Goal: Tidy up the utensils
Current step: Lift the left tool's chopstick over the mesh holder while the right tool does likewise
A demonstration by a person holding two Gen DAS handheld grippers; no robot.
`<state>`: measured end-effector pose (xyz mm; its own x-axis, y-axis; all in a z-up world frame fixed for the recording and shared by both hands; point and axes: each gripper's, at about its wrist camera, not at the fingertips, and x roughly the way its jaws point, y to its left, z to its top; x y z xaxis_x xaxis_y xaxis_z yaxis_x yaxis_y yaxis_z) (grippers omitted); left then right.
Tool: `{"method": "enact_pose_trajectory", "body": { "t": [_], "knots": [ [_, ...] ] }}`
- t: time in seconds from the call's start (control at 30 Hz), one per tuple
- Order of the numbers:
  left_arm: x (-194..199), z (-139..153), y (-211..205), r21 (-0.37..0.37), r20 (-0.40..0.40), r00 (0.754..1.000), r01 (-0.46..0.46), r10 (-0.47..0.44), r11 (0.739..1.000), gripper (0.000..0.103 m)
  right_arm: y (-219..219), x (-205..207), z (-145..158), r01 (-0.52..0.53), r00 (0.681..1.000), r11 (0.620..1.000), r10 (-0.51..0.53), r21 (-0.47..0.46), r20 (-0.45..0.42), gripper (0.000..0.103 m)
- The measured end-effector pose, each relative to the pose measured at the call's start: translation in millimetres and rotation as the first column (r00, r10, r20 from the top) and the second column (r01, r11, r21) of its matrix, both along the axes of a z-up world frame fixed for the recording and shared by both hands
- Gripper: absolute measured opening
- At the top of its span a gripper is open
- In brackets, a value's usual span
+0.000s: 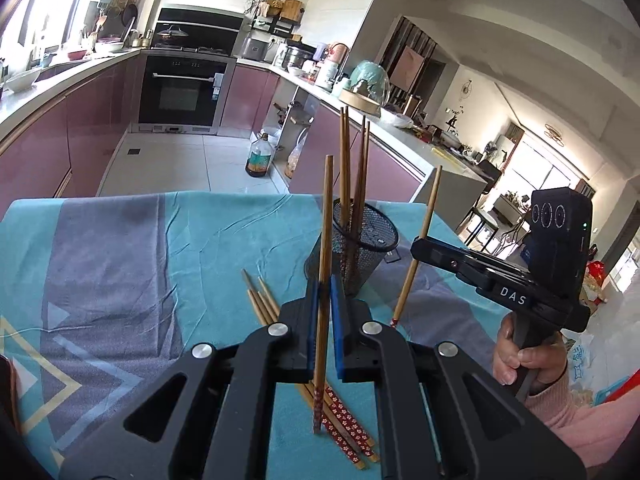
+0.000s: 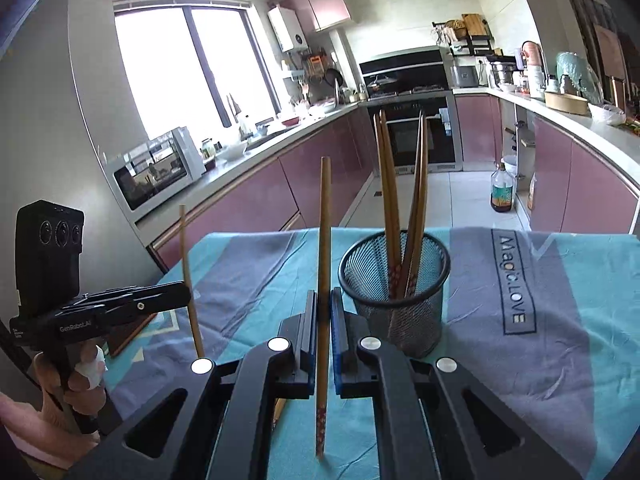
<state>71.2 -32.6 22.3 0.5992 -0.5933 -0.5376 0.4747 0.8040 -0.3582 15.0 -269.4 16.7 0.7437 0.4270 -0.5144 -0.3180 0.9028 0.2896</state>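
Note:
My left gripper (image 1: pixel 324 300) is shut on a wooden chopstick (image 1: pixel 323 264) held upright, red patterned end down. My right gripper (image 2: pixel 324 308) is shut on another upright chopstick (image 2: pixel 323 264), also seen in the left wrist view (image 1: pixel 420 240). A black mesh holder (image 1: pixel 360 240) stands on the cloth just beyond both grippers, with several chopsticks (image 2: pixel 390 208) in it; it shows right of my fingers in the right wrist view (image 2: pixel 400 292). Several loose chopsticks (image 1: pixel 344 424) lie on the cloth under my left gripper.
The table wears a teal and grey cloth (image 2: pixel 520 320). A wooden board (image 2: pixel 128 332) lies at its left edge. Beyond are pink kitchen cabinets (image 2: pixel 280 192), an oven (image 1: pixel 180 92) and an oil bottle (image 1: pixel 259 156) on the floor.

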Motion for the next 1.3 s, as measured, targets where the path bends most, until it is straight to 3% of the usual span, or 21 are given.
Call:
{"method": "enact_pose_trajectory", "body": {
  "t": [0.47,0.63,0.83,1.0,1.3],
  "knots": [
    [12.6,57.9,-9.7,-0.073,0.119,0.993,0.022,-0.013,0.997,0.006,-14.1,4.3,45.7,0.018,0.992,1.0,-0.016,-0.015,0.124,0.005],
    [20.5,79.0,-19.6,-0.1,0.154,0.988,0.043,-0.027,0.994,0.001,-18.5,5.0,62.0,0.032,0.986,0.999,-0.026,-0.033,0.165,0.005],
    [26.7,95.7,-35.1,-0.101,0.185,0.981,0.071,-0.052,0.992,0.001,-26.5,11.0,71.8,0.042,0.983,0.999,-0.038,-0.018,0.182,0.005],
    [31.2,83.6,-42.5,-0.055,0.156,0.986,0.073,-0.064,0.996,0.001,-29.8,13.4,64.0,0.041,0.986,0.999,-0.038,-0.011,0.165,0.005],
    [64.5,8.5,-50.0,0.09,-0.005,1.0,0.022,-0.022,0.996,0.005,-35.1,14.3,42.4,0.027,0.994,1.0,-0.028,0.006,0.107,0.005]
  ]
}}
